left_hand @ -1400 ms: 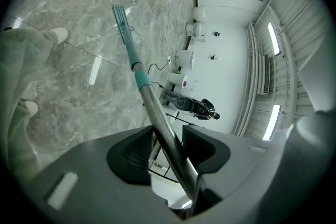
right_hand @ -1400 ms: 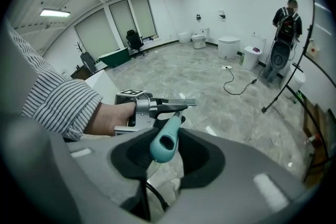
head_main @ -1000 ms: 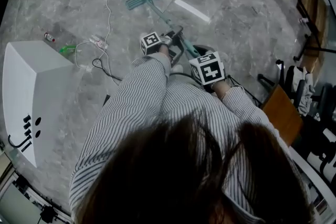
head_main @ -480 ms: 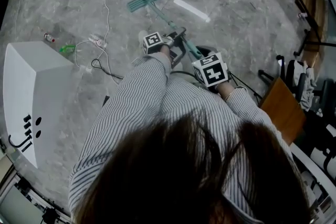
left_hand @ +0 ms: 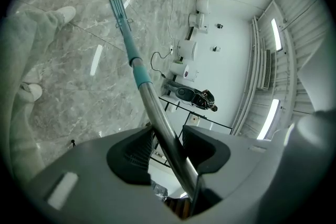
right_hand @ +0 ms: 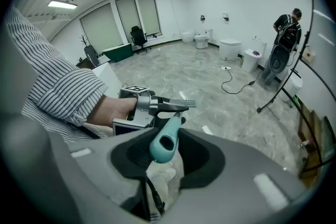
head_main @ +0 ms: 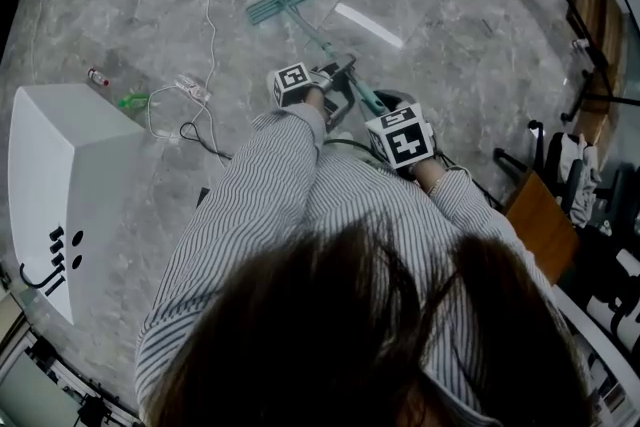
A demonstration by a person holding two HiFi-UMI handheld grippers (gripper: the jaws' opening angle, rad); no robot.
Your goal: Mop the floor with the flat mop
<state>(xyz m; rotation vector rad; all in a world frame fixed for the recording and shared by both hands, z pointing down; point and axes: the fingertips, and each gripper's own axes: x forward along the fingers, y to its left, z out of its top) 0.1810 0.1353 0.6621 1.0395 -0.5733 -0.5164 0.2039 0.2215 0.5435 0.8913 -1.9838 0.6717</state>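
Mopping looks under way: my left hand-held gripper (left_hand: 167, 136) clamps the mop (head_main: 281, 0) by its shaft, the right hand-held gripper (right_hand: 167, 145) its teal end. Its head lies flat on the floor (head_main: 450, 35) ahead; no wiped patch shows, so I judge most remains.

Left gripper (left_hand: 168, 141) is out ahead, jaws clamped on the mop handle (left_hand: 137, 68) mid-shaft. Right gripper (right_hand: 165, 147) sits behind it, nearer my body, jaws round the handle's teal end (looks gripped, pad contact hard to see). Both arms reach forward and down, left forearm (head_main: 275, 170) stretched further than right wrist (head_main: 432, 177).
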